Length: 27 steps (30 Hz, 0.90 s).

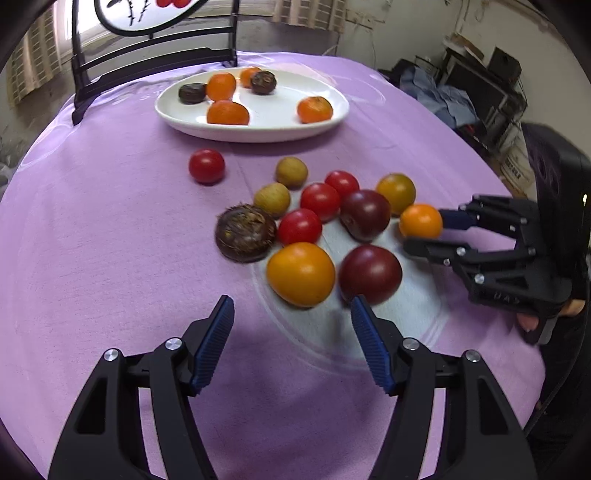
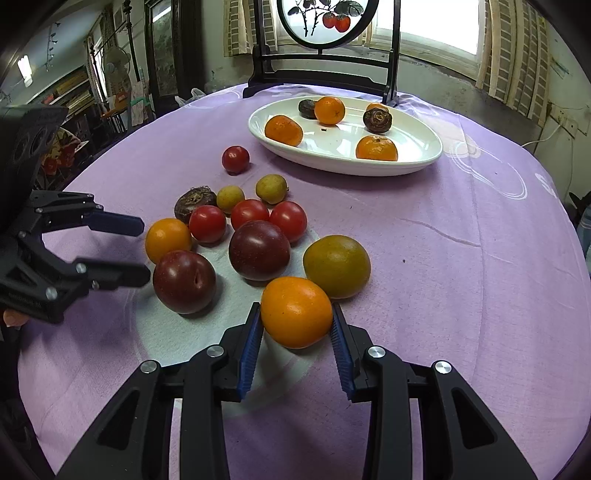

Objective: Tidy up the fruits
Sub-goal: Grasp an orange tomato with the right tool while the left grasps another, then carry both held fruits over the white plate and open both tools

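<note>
A pile of loose fruit lies on the purple tablecloth: red tomatoes [image 2: 249, 213], two dark plums [image 2: 258, 249], small yellow-green fruits [image 2: 271, 188], a brown water chestnut [image 2: 194, 201] and orange fruits. My right gripper [image 2: 297, 317] is shut on an orange fruit [image 2: 295, 312] at the pile's near edge; it also shows in the left wrist view [image 1: 421, 221]. My left gripper [image 1: 291, 314] is open and empty, just short of another orange fruit [image 1: 301, 274] and a plum [image 1: 370, 274]. A white oval plate [image 2: 424, 158] at the back holds several oranges and two dark chestnuts.
A single red tomato [image 1: 207, 166] lies apart between pile and plate. A black wooden stand with a round painted screen [image 2: 325, 22] sits behind the plate. A yellow-green round fruit [image 2: 337, 266] lies just beyond the held orange fruit. Room clutter lies past the table edge.
</note>
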Available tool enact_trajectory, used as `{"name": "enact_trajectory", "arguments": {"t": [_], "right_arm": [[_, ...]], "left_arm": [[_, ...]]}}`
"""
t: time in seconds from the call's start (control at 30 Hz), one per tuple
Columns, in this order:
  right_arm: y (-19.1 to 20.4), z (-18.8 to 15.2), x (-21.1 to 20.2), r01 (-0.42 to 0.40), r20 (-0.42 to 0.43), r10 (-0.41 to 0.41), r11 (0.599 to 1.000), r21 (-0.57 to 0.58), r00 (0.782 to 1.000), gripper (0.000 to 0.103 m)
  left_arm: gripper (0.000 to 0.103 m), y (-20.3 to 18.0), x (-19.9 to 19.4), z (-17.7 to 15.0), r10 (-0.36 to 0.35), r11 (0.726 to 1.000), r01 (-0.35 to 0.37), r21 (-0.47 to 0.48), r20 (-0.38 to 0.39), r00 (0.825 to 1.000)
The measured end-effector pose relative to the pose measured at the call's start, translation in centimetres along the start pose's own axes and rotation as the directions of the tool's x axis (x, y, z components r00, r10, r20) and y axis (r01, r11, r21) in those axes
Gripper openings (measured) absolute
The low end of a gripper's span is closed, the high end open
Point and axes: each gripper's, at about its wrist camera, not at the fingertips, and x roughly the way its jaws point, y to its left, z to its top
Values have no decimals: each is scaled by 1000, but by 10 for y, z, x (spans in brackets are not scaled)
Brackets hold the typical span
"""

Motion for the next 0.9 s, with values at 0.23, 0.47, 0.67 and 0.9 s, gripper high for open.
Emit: {"name": "enact_trajectory", "arguments": {"t": [0.23,0.47,0.67,0.9], "right_arm": [[1,0,0,0,4,0,1000,-2,1000,37],[2,0,-1,3,8,-3,1000,-5,1000,37],[2,2,-9,-3,45,3,1000,-1,999,37],[-4,8,-21,-14,105,9,999,47,994,37]], "left_arm": [[63,-8,17,3,120,993,-120,-5,23,992],[41,-19,21,8,158,987,-160,15,59,986],[41,-12,12,10,109,993,-107,-41,62,992],[41,-14,-7,18,102,994,-97,-50,115,988]]}}
